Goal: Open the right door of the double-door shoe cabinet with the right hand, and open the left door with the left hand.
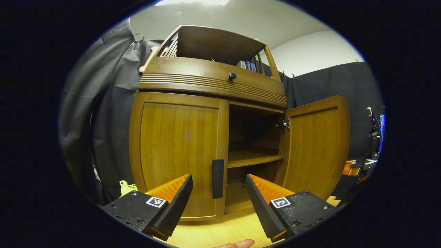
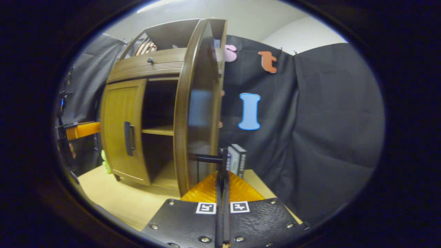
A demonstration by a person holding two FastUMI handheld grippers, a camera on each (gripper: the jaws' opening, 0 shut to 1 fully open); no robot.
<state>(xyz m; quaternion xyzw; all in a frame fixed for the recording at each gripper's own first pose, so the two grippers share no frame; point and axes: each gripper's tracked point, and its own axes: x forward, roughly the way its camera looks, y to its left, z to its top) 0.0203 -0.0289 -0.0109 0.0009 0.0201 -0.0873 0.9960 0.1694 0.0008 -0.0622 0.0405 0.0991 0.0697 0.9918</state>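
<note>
Item: double-door shoe cabinet (image 1: 206, 113), wooden, standing on a pale wooden floor (image 1: 220, 230) against the black cloth wall.

Right door (image 1: 317, 144): swung wide on its hinge (image 1: 284, 124), baring a shelf (image 1: 253, 157). In the right gripper view I see this door edge-on (image 2: 194, 103), and my right gripper (image 2: 222, 165) sits at its handle (image 2: 206, 158). Its fingers look pressed together with the handle bar at their tips, but I cannot tell whether both press on it. I judge it is parked there to hold the door open.

Left door (image 1: 179, 151): closed. Its dark vertical handle (image 1: 217, 178) lies between and beyond the spread fingers of my left gripper (image 1: 218, 196), which is released and holds nothing; I judge that it is lined up so for the coming grasp.

Also: drawer front with a round knob (image 1: 232, 76); boxes on the top shelf (image 1: 247, 65) and a box behind the open door (image 2: 237, 159), whose print is too small to read. Square coded markers (image 1: 155, 202) on both grippers.
</note>
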